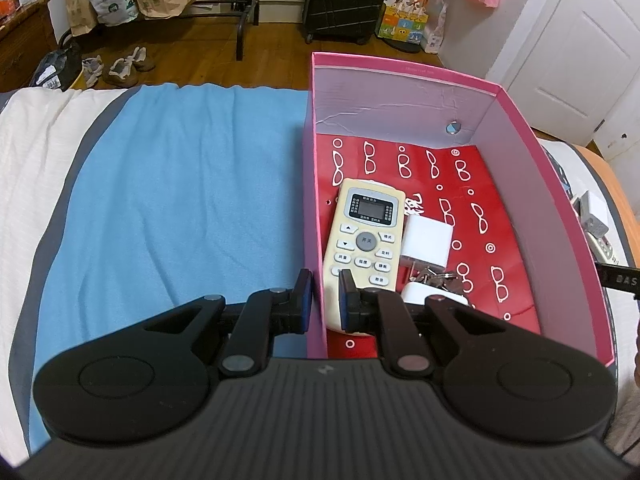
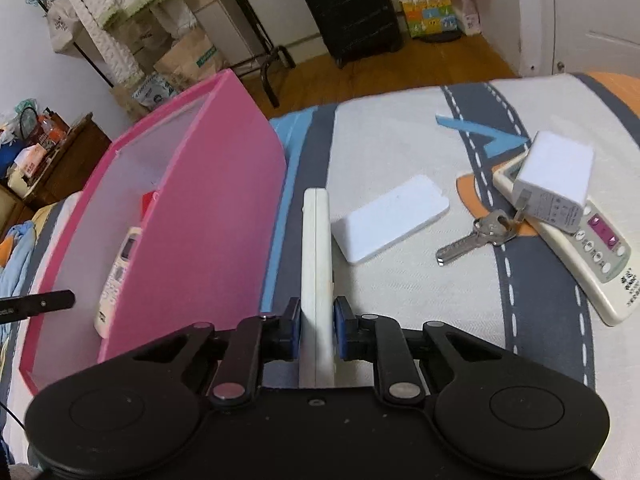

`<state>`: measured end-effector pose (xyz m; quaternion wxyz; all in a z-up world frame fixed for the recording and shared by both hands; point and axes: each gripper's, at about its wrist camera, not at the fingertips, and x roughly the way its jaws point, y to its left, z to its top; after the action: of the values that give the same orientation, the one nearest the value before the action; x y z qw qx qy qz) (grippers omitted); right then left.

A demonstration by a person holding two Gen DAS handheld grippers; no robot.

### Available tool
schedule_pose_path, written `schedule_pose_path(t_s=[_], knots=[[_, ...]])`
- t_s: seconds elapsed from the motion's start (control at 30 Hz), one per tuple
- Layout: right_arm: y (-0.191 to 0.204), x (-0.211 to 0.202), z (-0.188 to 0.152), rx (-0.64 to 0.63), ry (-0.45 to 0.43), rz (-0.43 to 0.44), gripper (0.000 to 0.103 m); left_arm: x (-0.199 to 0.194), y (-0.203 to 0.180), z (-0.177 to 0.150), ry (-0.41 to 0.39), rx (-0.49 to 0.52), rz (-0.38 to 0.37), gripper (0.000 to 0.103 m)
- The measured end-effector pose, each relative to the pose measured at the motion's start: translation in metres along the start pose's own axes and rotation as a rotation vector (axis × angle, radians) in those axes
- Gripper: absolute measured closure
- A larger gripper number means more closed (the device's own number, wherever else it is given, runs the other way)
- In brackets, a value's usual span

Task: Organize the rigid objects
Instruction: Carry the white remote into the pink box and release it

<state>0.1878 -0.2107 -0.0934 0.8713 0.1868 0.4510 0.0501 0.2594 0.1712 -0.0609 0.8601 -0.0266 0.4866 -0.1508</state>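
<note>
Pink box (image 1: 516, 216) open on bed, holding cream remote (image 1: 366, 240), white charger (image 1: 427, 242); keys (image 2: 476, 236), white slab (image 2: 390, 218) outside.

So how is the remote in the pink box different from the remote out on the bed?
The remote in the box lies alone on the red floor of the pink box, while the remote on the bed lies on the bedcover with a white charger on top. The boxed one shows a grey screen; the bed one has pink buttons. Both are cream and face up.
</note>
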Motion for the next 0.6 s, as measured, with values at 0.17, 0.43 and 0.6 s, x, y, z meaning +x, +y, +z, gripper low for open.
schedule_pose_path(t_s=[0.17,0.43,0.6], knots=[[0.025,-0.027,-0.004,-0.057,-0.111,-0.021,0.082,0.0,0.001,0.0,0.002,-0.005,0.002,0.092],[0.1,-0.09,0.005,-0.21,-0.236,0.19,0.082,-0.004,-0.009,-0.001,-0.01,0.056,0.032,0.094],[0.162,-0.063,-0.005,-0.468,-0.221,0.085,0.082,-0.003,-0.006,0.0,-0.008,0.039,0.027,0.095]])
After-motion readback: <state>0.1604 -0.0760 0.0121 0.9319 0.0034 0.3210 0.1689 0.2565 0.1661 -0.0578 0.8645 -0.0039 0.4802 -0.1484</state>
